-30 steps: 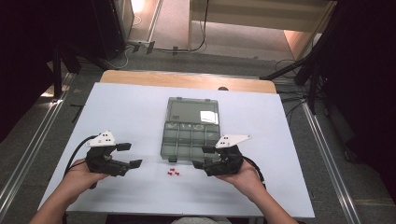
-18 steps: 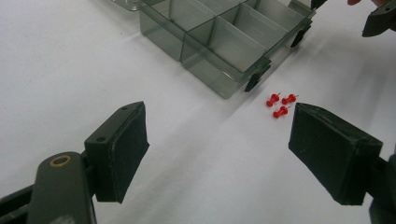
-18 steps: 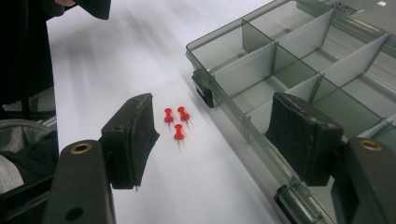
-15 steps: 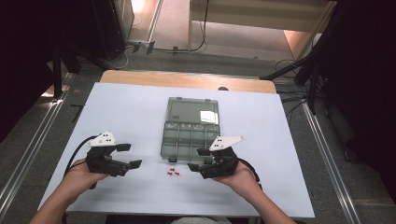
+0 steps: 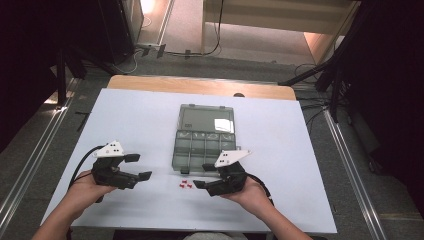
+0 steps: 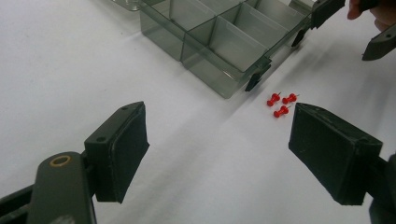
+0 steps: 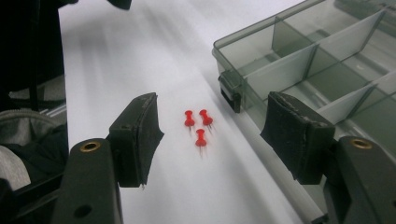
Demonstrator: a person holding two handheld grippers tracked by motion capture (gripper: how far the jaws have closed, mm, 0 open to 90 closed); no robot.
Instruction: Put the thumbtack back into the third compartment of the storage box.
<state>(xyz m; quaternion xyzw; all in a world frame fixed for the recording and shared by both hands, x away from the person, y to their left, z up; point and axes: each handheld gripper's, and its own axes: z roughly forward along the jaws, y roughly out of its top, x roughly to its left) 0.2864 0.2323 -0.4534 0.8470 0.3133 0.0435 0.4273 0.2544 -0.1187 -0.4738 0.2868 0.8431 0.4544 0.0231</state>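
White sheeting covers the tabletop [image 5: 140, 120], with a strip of bare wood along its far edge. Near the middle lies a smoky clear plastic box [image 5: 205, 137], its lid laid flat toward the far side and its near half split into small compartments; those seen in the gripper views hold nothing visible. Dark latches hang on its near wall.

The left gripper [image 5: 134, 168] is held low over the near left part of the tabletop, well apart from the box, its jaws wide apart and holding nothing. The right gripper [image 5: 206, 175] sits just off the box's near right corner, jaws likewise spread and empty; in the right gripper view one jaw overlaps the box wall, though whether it touches is unclear. A hand [image 5: 252, 192] grips it from behind.

Three red pins [image 5: 186, 185] lie in a tight cluster on the sheeting, just in front of the box's near wall, between the two grippers and closer to the right one. In the right gripper view they rest between its spread jaws, heads toward the far side.
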